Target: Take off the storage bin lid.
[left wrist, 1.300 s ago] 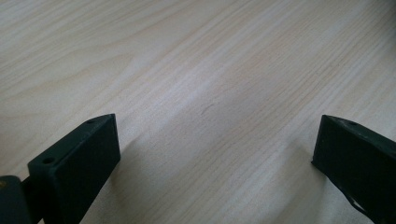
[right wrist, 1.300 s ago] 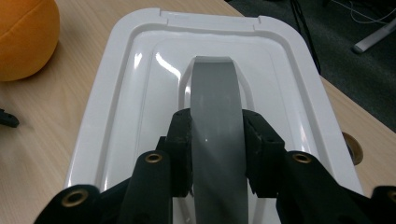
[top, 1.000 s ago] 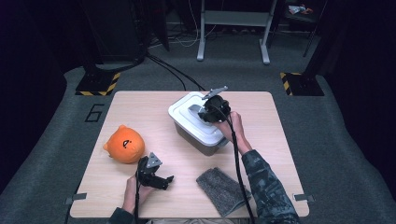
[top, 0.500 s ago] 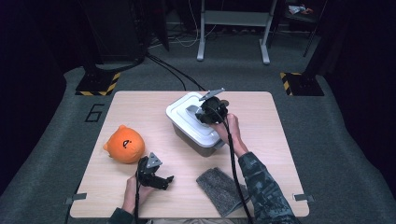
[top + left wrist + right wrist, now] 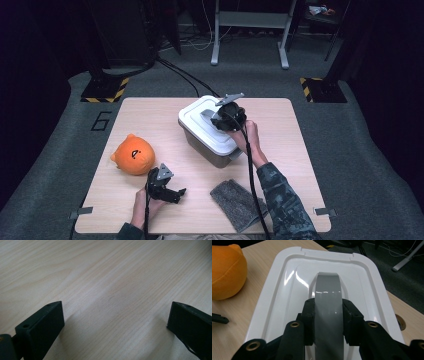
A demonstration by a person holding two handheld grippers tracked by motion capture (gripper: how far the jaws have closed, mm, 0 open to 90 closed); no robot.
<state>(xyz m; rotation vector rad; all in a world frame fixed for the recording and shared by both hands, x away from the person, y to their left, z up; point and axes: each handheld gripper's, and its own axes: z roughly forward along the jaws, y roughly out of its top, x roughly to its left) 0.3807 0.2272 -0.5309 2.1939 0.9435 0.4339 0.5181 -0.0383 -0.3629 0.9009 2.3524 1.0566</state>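
From the high view, my right gripper (image 5: 223,116) sits on the grey handle (image 5: 209,115) of the white lid (image 5: 200,125), which lies on the grey bin (image 5: 207,150) at the middle of the table (image 5: 295,165); my left gripper (image 5: 172,192) rests low near the front edge, between the orange plush (image 5: 132,155) and the grey cloth (image 5: 237,202). In my left gripper view, the jaws stand wide apart over bare wood. In my right gripper view, the jaws are clamped on both sides of the handle (image 5: 328,315).
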